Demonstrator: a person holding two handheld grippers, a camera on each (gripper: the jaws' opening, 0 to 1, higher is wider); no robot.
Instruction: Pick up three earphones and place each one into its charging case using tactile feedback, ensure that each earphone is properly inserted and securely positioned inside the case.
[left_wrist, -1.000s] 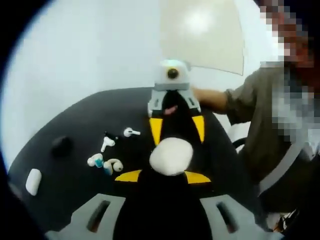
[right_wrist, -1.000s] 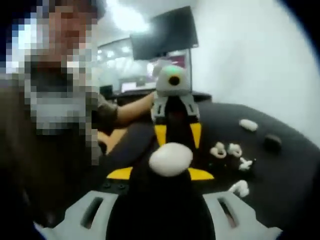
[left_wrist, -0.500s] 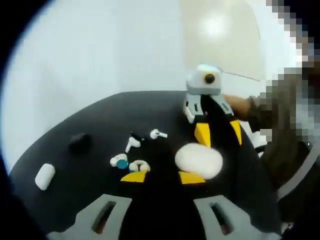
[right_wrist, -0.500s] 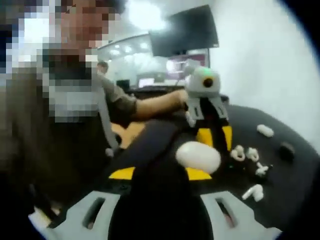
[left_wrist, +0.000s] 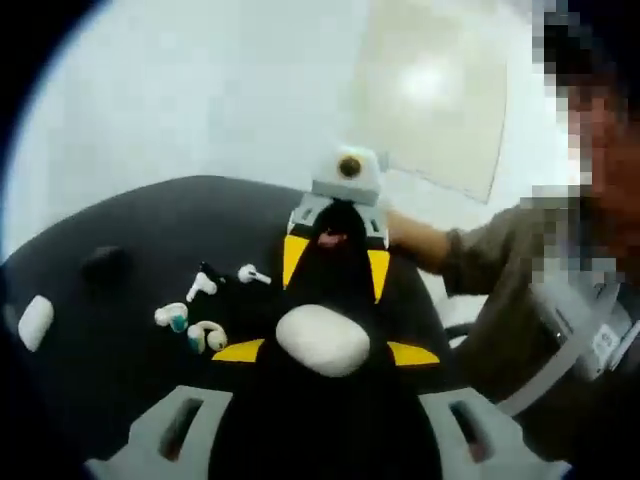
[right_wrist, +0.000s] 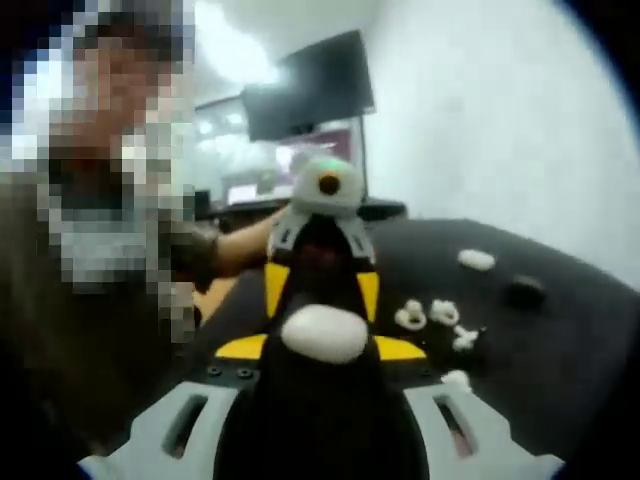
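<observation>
A white oval charging case (left_wrist: 322, 338) hangs above the black table (left_wrist: 120, 220), pinched between my two grippers, which face each other. My left gripper (left_wrist: 324, 362) is shut on its near side and my right gripper (left_wrist: 336, 296) closes on it from the far side. In the right gripper view the same case (right_wrist: 322, 330) sits at the right gripper's (right_wrist: 322, 354) tips, with the left gripper (right_wrist: 318, 292) opposite. Loose on the table lie a white stem earphone (left_wrist: 250, 273), a second one (left_wrist: 200, 286) and two white-and-teal hook earphones (left_wrist: 172, 318) (left_wrist: 207, 336).
A second white case (left_wrist: 35, 322) and a black case (left_wrist: 100, 262) lie at the table's far left. In the right gripper view they are the white case (right_wrist: 476, 260) and black case (right_wrist: 522, 291). A person's sleeve (left_wrist: 500, 260) is close on the right.
Both views swung sideways and back as the hands moved. The white case stayed pinched between the two grippers, and the earphones on the table have not moved.
</observation>
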